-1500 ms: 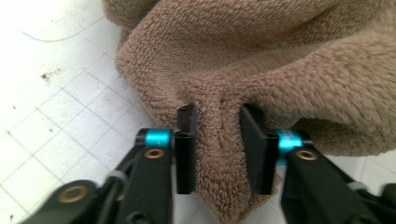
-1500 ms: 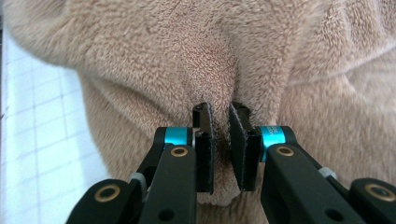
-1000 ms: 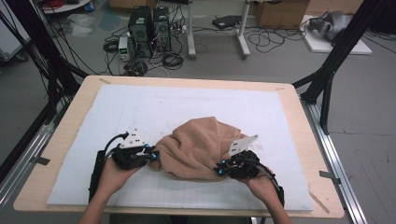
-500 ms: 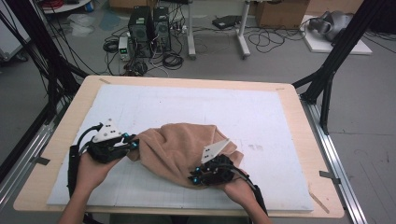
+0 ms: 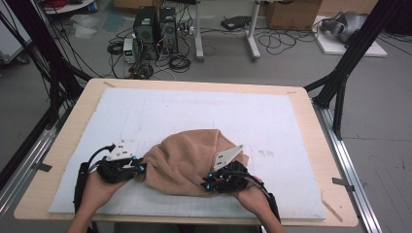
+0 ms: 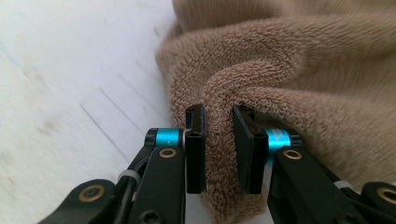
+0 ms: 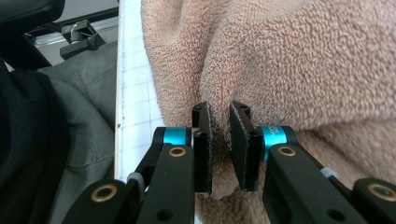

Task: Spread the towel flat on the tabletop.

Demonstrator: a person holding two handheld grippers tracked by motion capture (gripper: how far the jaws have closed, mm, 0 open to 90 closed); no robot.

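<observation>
A tan terry towel [image 5: 189, 158] lies bunched in a mound on the white mat [image 5: 204, 116] near the table's front. My left gripper [image 5: 138, 168] is at the towel's left edge, shut on a thick fold of the towel [image 6: 219, 154] held between its two black jaws. My right gripper [image 5: 208, 185] is at the towel's front right edge, its jaws shut on another fold of the towel [image 7: 220, 144]. Both hands rest low on the mat.
The wooden table's front edge [image 5: 184, 221] runs just below my hands. Metal rails [image 5: 350, 165] flank the table's sides. Computers and cables [image 5: 155, 29] sit on the floor beyond the far edge. The person's dark clothing [image 7: 37, 140] shows beside the table edge.
The towel bundle and both grippers have shifted: left a half second ago, then back right now. The left gripper moved right and nearer; the right gripper stays on the front right fold.
</observation>
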